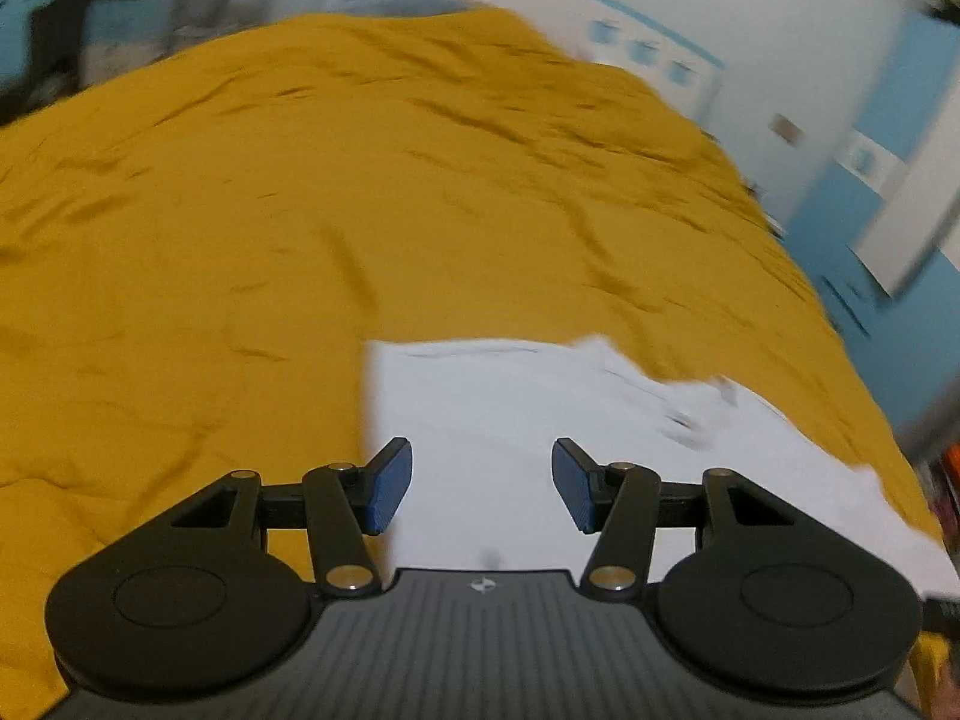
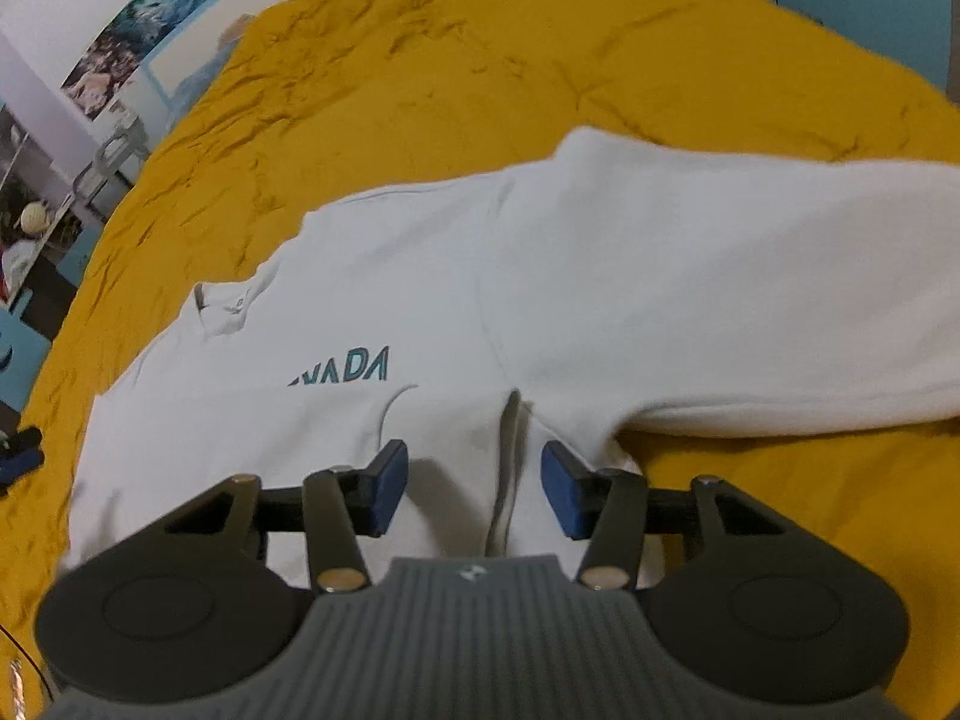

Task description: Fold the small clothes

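Observation:
A white T-shirt (image 2: 600, 276) with teal lettering (image 2: 342, 369) lies on a mustard-yellow bedspread (image 2: 420, 60). One side is folded over the body, and a sleeve sticks out right. My right gripper (image 2: 474, 489) is open and empty, just above the shirt's near edge, with a fabric crease between its blue pads. In the blurred left wrist view the shirt (image 1: 540, 408) lies at lower right on the bedspread (image 1: 300, 210). My left gripper (image 1: 482, 483) is open and empty above the shirt's left part.
The bed's far edge meets a white and blue wall (image 1: 780, 60) with small pictures. Photos (image 2: 120, 42) hang on the wall at left. A dark object (image 2: 18, 456) lies on the bedspread at far left. Furniture (image 1: 150, 6) stands beyond the bed.

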Motion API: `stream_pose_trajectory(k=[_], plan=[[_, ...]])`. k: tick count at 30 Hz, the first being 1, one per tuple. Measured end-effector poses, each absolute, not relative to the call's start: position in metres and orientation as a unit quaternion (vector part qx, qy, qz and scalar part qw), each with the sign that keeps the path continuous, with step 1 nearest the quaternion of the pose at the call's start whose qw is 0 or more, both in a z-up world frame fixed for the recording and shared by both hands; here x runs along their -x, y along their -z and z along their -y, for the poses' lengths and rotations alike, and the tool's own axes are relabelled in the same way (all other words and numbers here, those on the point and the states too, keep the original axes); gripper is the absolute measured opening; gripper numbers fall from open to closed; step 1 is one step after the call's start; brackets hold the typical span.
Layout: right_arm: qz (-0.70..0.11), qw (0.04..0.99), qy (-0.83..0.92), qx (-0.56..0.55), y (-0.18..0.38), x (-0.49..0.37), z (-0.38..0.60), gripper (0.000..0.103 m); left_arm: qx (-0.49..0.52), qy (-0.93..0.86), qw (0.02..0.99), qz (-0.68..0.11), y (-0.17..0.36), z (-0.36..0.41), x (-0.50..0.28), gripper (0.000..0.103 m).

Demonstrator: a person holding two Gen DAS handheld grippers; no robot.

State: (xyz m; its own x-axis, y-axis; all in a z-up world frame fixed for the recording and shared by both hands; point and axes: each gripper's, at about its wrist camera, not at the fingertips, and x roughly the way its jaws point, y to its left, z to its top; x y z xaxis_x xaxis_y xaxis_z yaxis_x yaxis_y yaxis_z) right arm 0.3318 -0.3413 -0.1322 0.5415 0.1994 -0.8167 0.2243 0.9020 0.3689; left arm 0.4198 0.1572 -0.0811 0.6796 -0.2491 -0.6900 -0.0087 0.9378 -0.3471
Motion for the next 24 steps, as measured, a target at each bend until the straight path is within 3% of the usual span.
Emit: stream_pose_trajectory(k=[6, 7, 8, 9, 11, 19, 24], plan=[[-0.476, 0.850, 0.008, -0.227, 0.141, -0.344, 0.341, 0.020, 0.202, 0.044, 0.887, -0.413, 0.124, -0.174, -0.461, 0.062], [-0.476, 0.850, 0.008, -0.227, 0.142, -0.345, 0.341, 0.015, 0.204, 0.045, 0.887, -0.411, 0.130, -0.171, -0.466, 0.057], [-0.474, 0.851, 0.006, -0.226, 0.141, -0.345, 0.342, 0.010, 0.208, 0.045, 0.887, -0.410, 0.133, -0.171, -0.471, 0.043], [-0.474, 0.852, 0.002, -0.223, 0.141, -0.345, 0.341, 0.008, 0.213, 0.046, 0.886, -0.409, 0.135, -0.170, -0.470, 0.022], [-0.471, 0.856, -0.005, -0.213, 0.137, -0.344, 0.338, 0.003, 0.221, 0.039, 0.887, -0.403, 0.138, -0.171, -0.472, 0.006], [-0.412, 0.898, -0.041, -0.147, 0.096, -0.358, 0.320, 0.000, 0.224, 0.041, 0.914, -0.337, 0.110, -0.196, -0.445, 0.004], [-0.409, 0.902, -0.028, -0.137, 0.107, -0.397, 0.319, 0.000, 0.221, 0.031, 0.914, -0.339, 0.114, -0.197, -0.452, 0.004]])
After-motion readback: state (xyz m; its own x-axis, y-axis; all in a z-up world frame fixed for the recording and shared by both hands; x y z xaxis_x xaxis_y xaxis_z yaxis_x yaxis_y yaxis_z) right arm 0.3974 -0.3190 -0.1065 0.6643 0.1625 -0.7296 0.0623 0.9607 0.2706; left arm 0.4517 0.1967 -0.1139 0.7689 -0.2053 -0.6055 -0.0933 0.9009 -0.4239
